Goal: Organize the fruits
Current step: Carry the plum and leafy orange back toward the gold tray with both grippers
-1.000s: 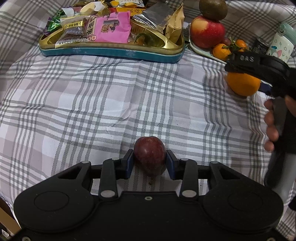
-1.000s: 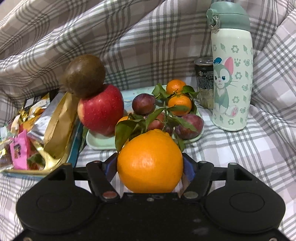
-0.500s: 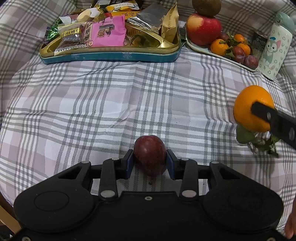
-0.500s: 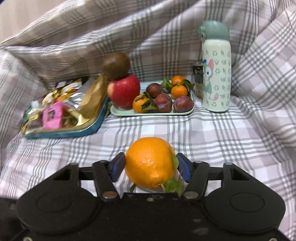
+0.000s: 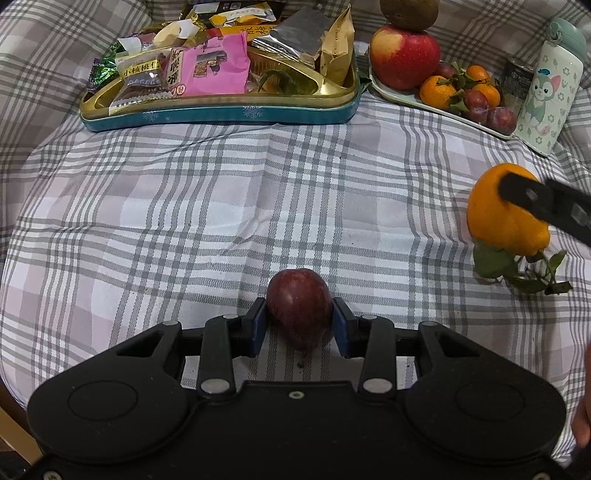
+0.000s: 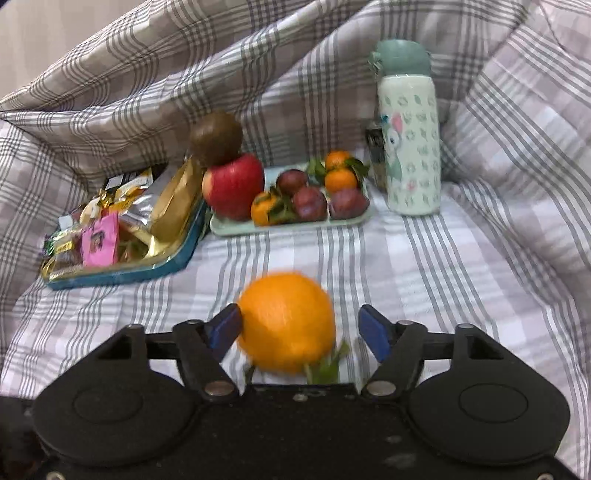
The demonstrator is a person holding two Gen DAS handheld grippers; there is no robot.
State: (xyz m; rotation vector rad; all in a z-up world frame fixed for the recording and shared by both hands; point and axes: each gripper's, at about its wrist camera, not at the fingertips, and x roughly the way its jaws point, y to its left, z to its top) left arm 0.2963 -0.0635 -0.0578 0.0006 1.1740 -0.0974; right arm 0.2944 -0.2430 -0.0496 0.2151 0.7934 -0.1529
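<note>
My left gripper (image 5: 299, 325) is shut on a dark red plum (image 5: 299, 310), held low over the plaid cloth near the front. The jaws of my right gripper (image 6: 301, 328) are opening. A large orange (image 6: 286, 321) with a leafy stem lies blurred between them, against the left pad and clear of the right one. In the left wrist view the orange (image 5: 502, 218) is at the right with one black finger (image 5: 546, 206) across it, its leaves down on the cloth. At the back a pale green plate (image 6: 236, 230) holds a red apple (image 6: 234, 186), plums and small tangerines.
A brown kiwi (image 5: 408, 13) balances on the apple. A teal and gold tin (image 5: 221, 112) full of snack packets stands back left. A cartoon-print bottle (image 5: 550, 96) and a dark can (image 5: 515, 79) stand right of the plate. Plaid cloth rises behind them.
The right gripper drew back from the fruit plate with the orange, then its jaws spread and the right pad left the fruit. The left gripper kept still on the plum.
</note>
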